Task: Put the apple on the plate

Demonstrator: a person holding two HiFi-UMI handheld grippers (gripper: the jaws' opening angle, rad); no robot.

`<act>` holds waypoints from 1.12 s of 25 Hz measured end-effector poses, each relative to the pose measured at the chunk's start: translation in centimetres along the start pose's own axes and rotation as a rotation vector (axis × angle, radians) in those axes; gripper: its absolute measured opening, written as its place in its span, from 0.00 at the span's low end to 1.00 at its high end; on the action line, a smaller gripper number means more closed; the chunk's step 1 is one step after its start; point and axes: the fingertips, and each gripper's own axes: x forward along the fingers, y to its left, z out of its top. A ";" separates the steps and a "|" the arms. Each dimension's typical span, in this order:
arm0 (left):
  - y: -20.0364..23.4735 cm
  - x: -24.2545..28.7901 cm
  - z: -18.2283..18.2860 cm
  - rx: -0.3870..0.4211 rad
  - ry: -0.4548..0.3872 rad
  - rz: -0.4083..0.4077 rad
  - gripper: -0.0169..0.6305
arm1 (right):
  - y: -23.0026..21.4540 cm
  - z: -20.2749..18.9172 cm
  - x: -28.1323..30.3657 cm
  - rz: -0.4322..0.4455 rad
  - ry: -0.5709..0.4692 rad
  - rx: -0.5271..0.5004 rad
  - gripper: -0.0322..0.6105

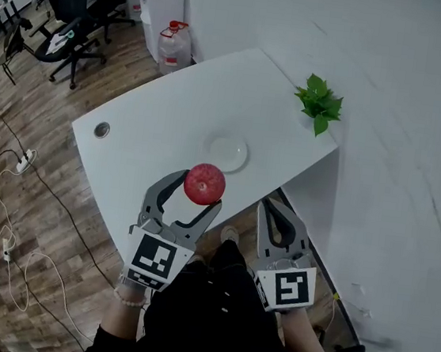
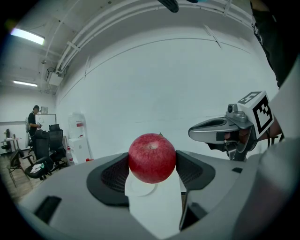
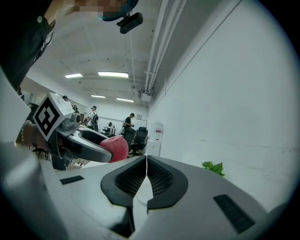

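Note:
A red apple (image 1: pixel 204 184) is clamped between the jaws of my left gripper (image 1: pixel 200 189), held in the air above the near part of the white table (image 1: pixel 146 134). The left gripper view shows the apple (image 2: pixel 152 158) filling the gap between both pads. A small white plate (image 1: pixel 228 153) lies on the table just beyond the apple, and part of the plate (image 2: pixel 140 187) shows below the fruit. My right gripper (image 1: pixel 271 209) hangs to the right near the table's front edge, its jaws pressed together with nothing between them; the right gripper (image 3: pixel 146 173) sees the apple (image 3: pixel 115 148) at its left.
A green leafy plant (image 1: pixel 319 103) stands at the table's right corner by the white wall. A round cable hole (image 1: pixel 102 129) sits near the left corner. Office chairs (image 1: pixel 89 12), a water bottle (image 1: pixel 173 46) and floor cables (image 1: pixel 20 186) lie to the left.

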 end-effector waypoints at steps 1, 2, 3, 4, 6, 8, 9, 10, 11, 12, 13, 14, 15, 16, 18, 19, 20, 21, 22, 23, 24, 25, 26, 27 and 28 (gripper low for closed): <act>0.2 0.3 0.1 0.000 0.000 0.007 0.53 | -0.2 0.1 0.4 0.007 -0.003 -0.001 0.12; 0.3 0.7 0.1 -0.002 0.001 0.014 0.53 | -0.5 0.1 0.7 0.014 -0.005 0.000 0.12; 0.5 1.0 0.1 -0.007 0.002 0.021 0.53 | -0.7 0.0 1.0 0.021 -0.006 0.000 0.12; 0.7 1.3 0.1 -0.011 0.004 0.029 0.53 | -1.0 0.0 1.4 0.029 -0.005 0.000 0.12; 1.1 1.8 0.1 -0.016 0.010 0.045 0.53 | -1.4 -0.1 2.1 0.044 -0.002 -0.002 0.12; 1.7 2.3 0.0 -0.019 0.017 0.059 0.53 | -1.9 -0.4 2.8 0.060 0.005 -0.006 0.12; 1.9 2.7 -0.1 -0.020 0.021 0.066 0.53 | -2.2 -0.6 3.2 0.068 0.008 -0.006 0.12; 2.2 3.1 -0.1 -0.021 0.026 0.073 0.53 | -2.5 -0.8 3.7 0.075 0.011 -0.005 0.12; 2.4 3.6 -0.2 -0.024 0.031 0.081 0.53 | -2.9 -0.9 4.1 0.082 0.014 -0.002 0.12; 2.6 4.0 -0.3 -0.027 0.037 0.088 0.53 | -3.3 -1.1 4.5 0.090 0.016 0.000 0.12; 2.8 4.4 -0.3 -0.031 0.042 0.096 0.53 | -3.6 -1.2 4.8 0.098 0.017 0.002 0.12; 3.0 4.9 -0.4 -0.034 0.047 0.102 0.53 | -3.9 -1.4 5.2 0.105 0.019 0.004 0.12; 3.1 5.3 -0.5 -0.036 0.052 0.108 0.53 | -4.3 -1.6 5.5 0.111 0.020 0.006 0.12; 3.2 5.8 -0.5 -0.037 0.056 0.114 0.53 | -4.6 -1.8 5.9 0.117 0.023 0.008 0.12; 3.5 6.8 -0.7 -0.039 0.066 0.125 0.53 | -5.2 -2.2 6.7 0.137 0.040 0.004 0.12; 3.7 7.3 -0.8 -0.040 0.072 0.132 0.53 | -5.5 -2.4 7.0 0.151 0.050 -0.002 0.12; 3.9 7.8 -0.9 -0.041 0.077 0.138 0.53 | -5.8 -2.6 7.4 0.162 0.055 -0.006 0.12; 4.0 8.2 -1.0 -0.043 0.081 0.146 0.53 | -6.2 -2.7 7.8 0.168 0.052 -0.005 0.12; 4.2 8.6 -1.1 -0.046 0.085 0.153 0.53 | -6.5 -2.7 8.1 0.171 0.046 -0.001 0.12; 4.4 8.9 -1.2 -0.048 0.088 0.160 0.53 | -6.8 -2.8 8.4 0.174 0.046 0.002 0.12; 4.5 9.2 -1.3 -0.050 0.092 0.167 0.53 | -7.0 -2.9 8.7 0.180 0.054 0.003 0.12; 4.7 9.6 -1.5 -0.050 0.097 0.172 0.53 | -7.3 -3.1 9.0 0.187 0.063 0.002 0.12; 4.8 10.0 -1.7 -0.051 0.103 0.177 0.53 | -7.5 -3.3 9.4 0.195 0.071 0.001 0.12; 4.9 10.4 -2.0 -0.053 0.108 0.181 0.53 | -7.7 -3.5 9.6 0.201 0.075 0.000 0.12; 5.0 10.8 -2.2 -0.056 0.114 0.186 0.53 | -8.0 -3.7 9.9 0.206 0.079 0.001 0.12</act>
